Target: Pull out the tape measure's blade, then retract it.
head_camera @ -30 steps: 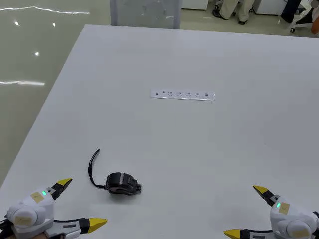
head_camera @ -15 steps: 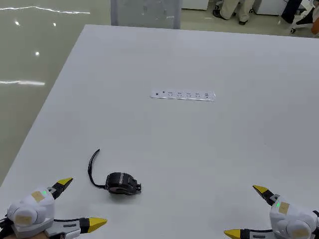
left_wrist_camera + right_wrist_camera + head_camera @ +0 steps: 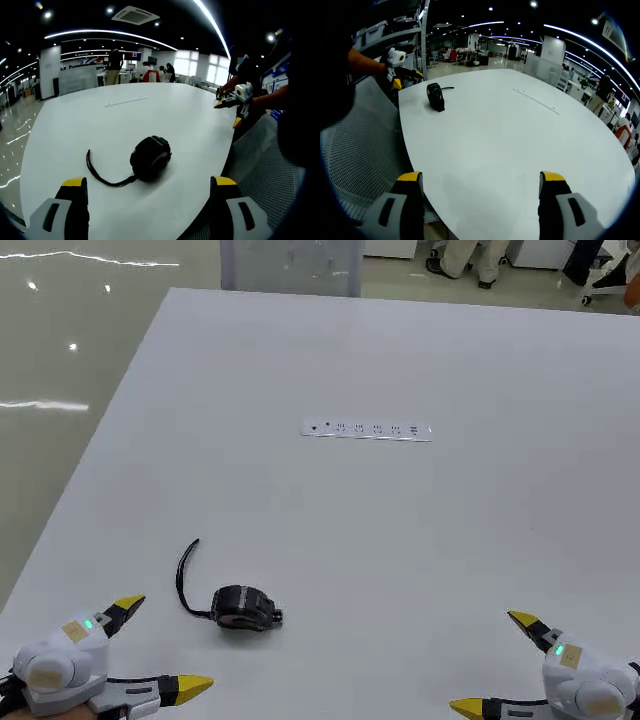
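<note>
Glossy grey floor [image 3: 60, 360] borders the broad white table [image 3: 420, 530] I'm working over. Well ahead of both grippers, a long white power strip [image 3: 367, 430] lies flat on the table.

My left gripper [image 3: 165, 643] hovers at the near edge with its yellow-tipped jaws spread wide and nothing between them. My right gripper [image 3: 492, 663] is likewise wide open and empty, well apart on the other side.

The small round black tape measure [image 3: 243, 607] rests on the table just ahead of the left gripper and slightly toward the right one, touched by neither. Its thin black wrist strap [image 3: 185, 575] curls away from it, ahead of the left gripper.

No blade shows drawn out, so I judge the task has not begun. Gripping the tape measure, pulling the blade and letting it retract all remain.
</note>
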`<state>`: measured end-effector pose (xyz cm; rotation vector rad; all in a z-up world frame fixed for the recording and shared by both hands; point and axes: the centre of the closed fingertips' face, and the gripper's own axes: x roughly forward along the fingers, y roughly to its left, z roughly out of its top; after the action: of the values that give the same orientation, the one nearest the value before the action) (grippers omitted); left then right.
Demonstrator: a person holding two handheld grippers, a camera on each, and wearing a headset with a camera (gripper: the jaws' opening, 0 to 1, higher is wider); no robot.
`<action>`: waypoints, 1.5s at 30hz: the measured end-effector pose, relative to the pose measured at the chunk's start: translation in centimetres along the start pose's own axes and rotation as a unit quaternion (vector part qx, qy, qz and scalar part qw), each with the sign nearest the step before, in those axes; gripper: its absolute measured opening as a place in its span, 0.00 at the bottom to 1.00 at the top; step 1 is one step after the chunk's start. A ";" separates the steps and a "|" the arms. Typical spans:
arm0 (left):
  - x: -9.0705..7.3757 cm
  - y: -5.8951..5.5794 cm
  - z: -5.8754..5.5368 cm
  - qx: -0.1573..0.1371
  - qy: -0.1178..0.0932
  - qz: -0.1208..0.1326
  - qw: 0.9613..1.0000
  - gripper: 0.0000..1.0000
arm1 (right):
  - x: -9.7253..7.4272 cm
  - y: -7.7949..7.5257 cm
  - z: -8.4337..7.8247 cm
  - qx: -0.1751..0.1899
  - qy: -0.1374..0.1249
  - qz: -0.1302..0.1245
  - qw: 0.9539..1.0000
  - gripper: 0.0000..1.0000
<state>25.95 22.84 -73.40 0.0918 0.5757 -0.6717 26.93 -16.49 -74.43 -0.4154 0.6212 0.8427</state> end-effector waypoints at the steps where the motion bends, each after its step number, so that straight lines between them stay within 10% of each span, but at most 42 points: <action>1: 0.0 0.0 0.0 0.000 0.000 0.000 1.000 0.98 | 0.0 0.0 0.0 0.000 0.000 0.000 1.000 0.98; 15: 0.5 0.1 1.0 0.042 0.029 -0.027 0.998 0.99 | -0.3 -0.7 1.8 -0.001 -0.016 -0.002 1.000 0.99; 23: 1.5 -0.7 1.8 0.103 0.067 -0.062 0.991 0.97 | 0.0 -0.5 2.7 -0.008 -0.019 0.003 1.000 0.99; 33: 2.9 -1.2 3.0 0.164 0.112 -0.108 0.974 0.95 | 0.2 -1.1 4.8 -0.007 -0.035 0.006 0.999 1.00; 45: 4.7 -2.2 4.9 0.249 0.163 -0.158 0.941 0.92 | 1.2 -0.7 6.6 -0.032 -0.039 0.022 0.998 1.00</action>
<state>29.92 17.20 -71.58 0.6042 0.7360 -1.1200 30.39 -12.46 -70.21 -0.4262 0.5335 0.9190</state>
